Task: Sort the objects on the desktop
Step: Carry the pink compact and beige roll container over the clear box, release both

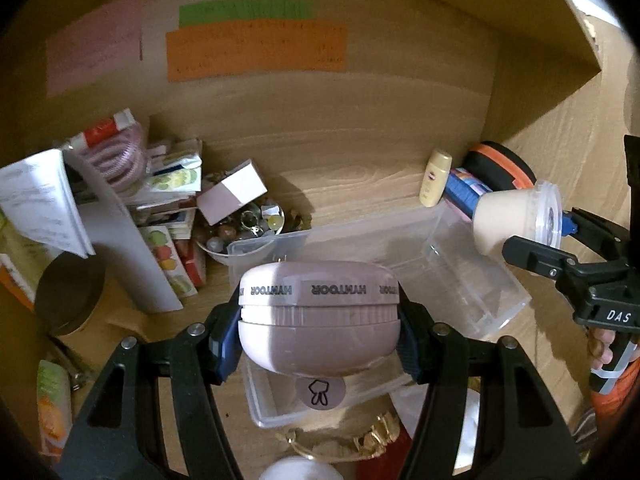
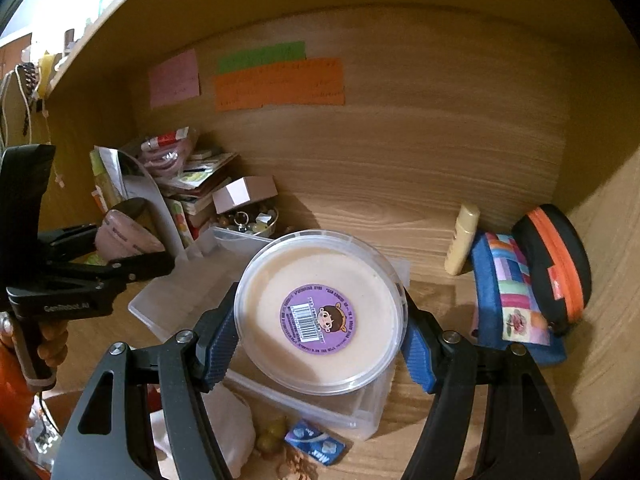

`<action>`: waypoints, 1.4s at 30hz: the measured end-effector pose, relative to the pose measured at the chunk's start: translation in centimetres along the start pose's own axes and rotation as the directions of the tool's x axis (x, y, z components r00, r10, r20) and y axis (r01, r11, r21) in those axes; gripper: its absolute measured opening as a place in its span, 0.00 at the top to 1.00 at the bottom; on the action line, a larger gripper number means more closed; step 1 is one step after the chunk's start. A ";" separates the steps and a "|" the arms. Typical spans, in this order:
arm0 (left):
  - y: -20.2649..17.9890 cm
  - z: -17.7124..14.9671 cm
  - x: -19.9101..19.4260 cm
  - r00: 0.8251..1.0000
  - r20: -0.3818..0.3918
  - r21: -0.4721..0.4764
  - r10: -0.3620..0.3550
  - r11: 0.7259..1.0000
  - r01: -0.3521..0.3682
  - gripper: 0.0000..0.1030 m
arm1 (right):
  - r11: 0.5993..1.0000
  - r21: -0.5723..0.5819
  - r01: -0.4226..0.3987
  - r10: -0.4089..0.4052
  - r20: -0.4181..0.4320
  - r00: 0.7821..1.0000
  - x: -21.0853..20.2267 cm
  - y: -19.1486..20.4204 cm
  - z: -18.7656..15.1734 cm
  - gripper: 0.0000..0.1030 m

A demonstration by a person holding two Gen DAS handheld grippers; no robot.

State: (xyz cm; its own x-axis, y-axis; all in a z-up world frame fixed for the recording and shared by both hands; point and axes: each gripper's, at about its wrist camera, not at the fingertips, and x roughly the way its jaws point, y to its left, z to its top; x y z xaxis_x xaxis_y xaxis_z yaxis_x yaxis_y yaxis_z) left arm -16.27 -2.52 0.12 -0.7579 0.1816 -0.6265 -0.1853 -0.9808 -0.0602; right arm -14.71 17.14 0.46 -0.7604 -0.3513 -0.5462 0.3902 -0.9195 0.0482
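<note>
We carry two items for sorting. The left tool (image 1: 319,330) clamps the pink case (image 1: 319,320) by its sides at lower centre. The right tool (image 2: 320,320) grips the round tub (image 2: 320,312) by its rim, above the clear bin (image 1: 452,276), probably their destination.

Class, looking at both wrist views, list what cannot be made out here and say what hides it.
- Writing on the orange note: blurred in both views.
- Floor of the clear bin: left view, partly hidden by the pink case.
- Bin's inside: right view, covered by the tub.
- Small print on the tub's purple sticker: too small.
</note>
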 end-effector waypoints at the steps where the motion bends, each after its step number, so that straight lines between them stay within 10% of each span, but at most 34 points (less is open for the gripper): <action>1: 0.1 0.1 0.4 1.000 -0.007 -0.002 0.000 1.000 0.000 0.40 | 1.000 -0.002 -0.003 0.003 -0.008 1.000 0.4 0.0 0.1 0.35; 42: -1.4 0.2 11.1 0.953 -0.298 0.131 0.055 0.991 -0.016 0.39 | 0.982 -0.184 -0.043 -0.032 -0.386 0.922 12.5 1.3 -1.1 0.35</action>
State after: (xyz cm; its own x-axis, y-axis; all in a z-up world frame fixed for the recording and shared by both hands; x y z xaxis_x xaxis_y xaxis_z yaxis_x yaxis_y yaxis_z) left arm -24.51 0.92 -6.62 -0.5465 0.0981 -0.8317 -0.2532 -0.9660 0.0524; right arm -23.15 11.78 -7.22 -0.5132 -0.2268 -0.8278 0.5114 -0.8553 -0.0827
